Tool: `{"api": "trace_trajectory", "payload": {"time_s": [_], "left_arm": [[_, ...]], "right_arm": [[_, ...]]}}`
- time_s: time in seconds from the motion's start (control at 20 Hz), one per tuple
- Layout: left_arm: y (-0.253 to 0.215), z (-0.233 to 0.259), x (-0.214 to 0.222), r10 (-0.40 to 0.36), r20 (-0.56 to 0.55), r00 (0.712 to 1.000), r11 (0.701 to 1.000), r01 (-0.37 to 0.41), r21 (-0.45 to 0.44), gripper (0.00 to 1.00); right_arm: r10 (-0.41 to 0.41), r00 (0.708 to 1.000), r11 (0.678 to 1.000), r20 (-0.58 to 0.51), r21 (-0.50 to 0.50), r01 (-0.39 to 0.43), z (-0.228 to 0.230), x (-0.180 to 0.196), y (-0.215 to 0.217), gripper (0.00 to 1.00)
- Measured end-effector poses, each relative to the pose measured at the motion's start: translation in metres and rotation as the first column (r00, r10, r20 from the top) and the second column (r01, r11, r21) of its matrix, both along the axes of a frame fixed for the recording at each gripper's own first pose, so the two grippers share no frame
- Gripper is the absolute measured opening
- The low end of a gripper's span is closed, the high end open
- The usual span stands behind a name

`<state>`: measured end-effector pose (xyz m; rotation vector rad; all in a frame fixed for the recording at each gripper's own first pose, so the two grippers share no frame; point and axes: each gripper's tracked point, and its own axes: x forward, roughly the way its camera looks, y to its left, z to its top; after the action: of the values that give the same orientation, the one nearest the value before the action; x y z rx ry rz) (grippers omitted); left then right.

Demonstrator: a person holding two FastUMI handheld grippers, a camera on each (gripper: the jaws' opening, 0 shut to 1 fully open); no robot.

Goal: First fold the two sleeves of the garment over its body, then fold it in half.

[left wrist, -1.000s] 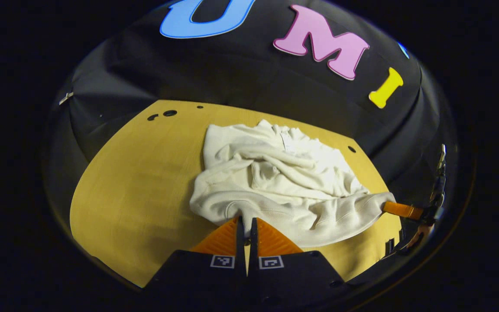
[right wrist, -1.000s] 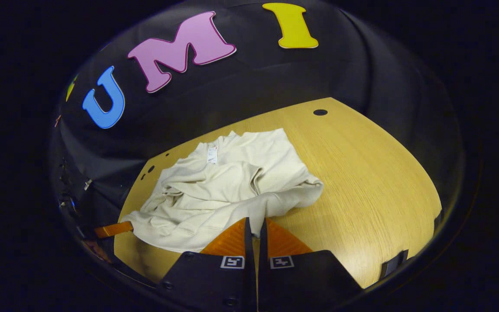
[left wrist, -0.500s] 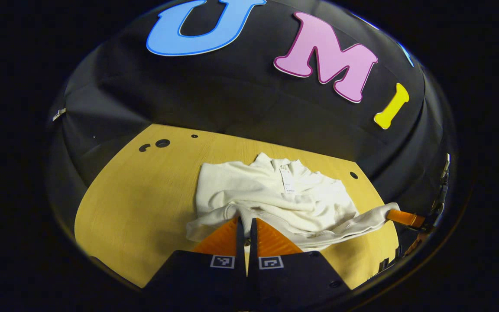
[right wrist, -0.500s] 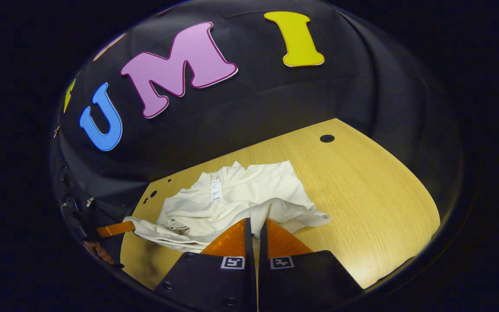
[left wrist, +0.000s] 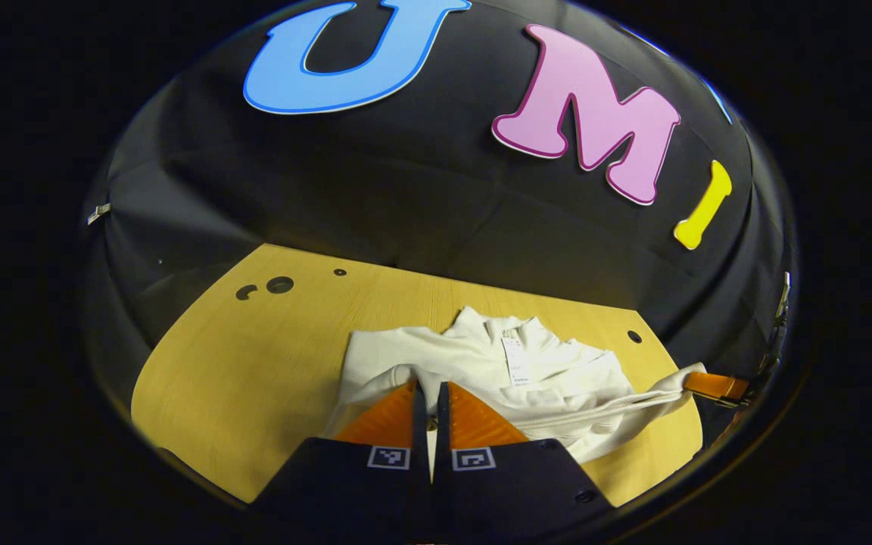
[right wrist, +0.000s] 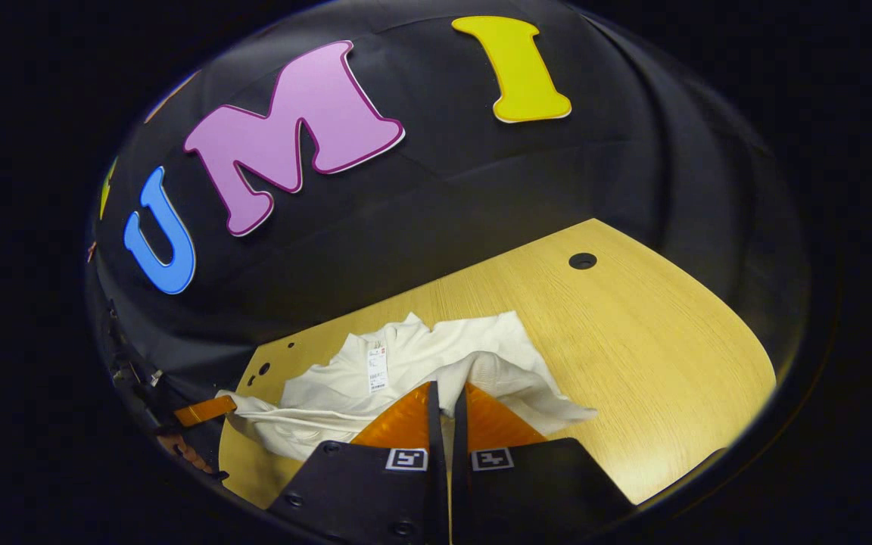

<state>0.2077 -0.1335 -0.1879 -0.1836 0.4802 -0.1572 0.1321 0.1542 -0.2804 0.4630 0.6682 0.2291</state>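
Gripping the garment (left wrist: 474,363) at its near edge, the left gripper (left wrist: 430,393) has both fingers closed tight on a pinch of white fabric. Right gripper (right wrist: 447,397) likewise, fingers clamped on the cloth at the other near corner. In the left gripper view the right gripper (left wrist: 716,386) sits at the far right edge with fabric stretched to it; in the right gripper view the left gripper (right wrist: 205,411) sits at the left edge, cloth also pulled to it.

Garment is white, bunched, lying on the wooden table (left wrist: 254,356) toward its far edge, near edge lifted off the surface between the two grippers. Collar faces the booth wall.

Neck tag (left wrist: 514,361) hangs inside the collar, also seen in the right gripper view (right wrist: 377,367): white, with small print too fine to read.

Table has round holes (left wrist: 279,285) near the back corners (right wrist: 582,260).
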Motion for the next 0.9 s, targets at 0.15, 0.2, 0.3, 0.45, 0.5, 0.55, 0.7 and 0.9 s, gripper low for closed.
{"api": "trace_trajectory", "payload": {"time_s": [0.15, 0.2, 0.3, 0.45, 0.5, 0.55, 0.7, 0.9], "left_arm": [[0.002, -0.002, 0.021, 0.024, -0.008, 1.000, 1.000, -0.025, -0.018, 0.06], [0.003, -0.002, 0.028, 0.034, -0.009, 0.999, 0.999, -0.034, -0.026, 0.06], [0.004, -0.008, 0.042, 0.050, -0.014, 0.999, 0.998, -0.050, -0.027, 0.06], [0.003, -0.026, 0.060, 0.066, -0.035, 0.997, 0.998, -0.065, 0.010, 0.06], [0.002, -0.032, 0.066, 0.071, -0.043, 0.997, 0.997, -0.070, 0.019, 0.06], [0.001, -0.039, 0.072, 0.075, -0.050, 0.996, 0.997, -0.074, 0.025, 0.06], [-0.001, -0.064, 0.087, 0.089, -0.083, 0.993, 0.996, -0.087, 0.036, 0.06], [-0.002, -0.095, 0.100, 0.100, -0.137, 0.986, 0.994, -0.094, 0.052, 0.06]], "right_arm": [[-0.012, 1.000, 1.000, 0.006, 0.009, 0.012, -0.003, 0.024, 0.004, 0.06], [-0.014, 1.000, 1.000, 0.009, 0.013, 0.014, -0.005, 0.030, 0.007, 0.06], [-0.012, 1.000, 1.000, 0.013, 0.013, 0.012, -0.010, 0.043, 0.012, 0.06], [-0.012, 1.000, 1.000, 0.007, 0.012, 0.012, -0.025, 0.061, 0.022, 0.06], [-0.016, 1.000, 1.000, -0.002, 0.012, 0.016, -0.033, 0.067, 0.025, 0.06], [-0.021, 1.000, 1.000, -0.013, 0.012, 0.021, -0.041, 0.072, 0.026, 0.06], [-0.029, 0.998, 1.000, -0.049, 0.008, 0.029, -0.070, 0.082, 0.030, 0.06], [-0.014, 0.995, 1.000, -0.102, -0.019, 0.012, -0.108, 0.084, 0.037, 0.06]]}}
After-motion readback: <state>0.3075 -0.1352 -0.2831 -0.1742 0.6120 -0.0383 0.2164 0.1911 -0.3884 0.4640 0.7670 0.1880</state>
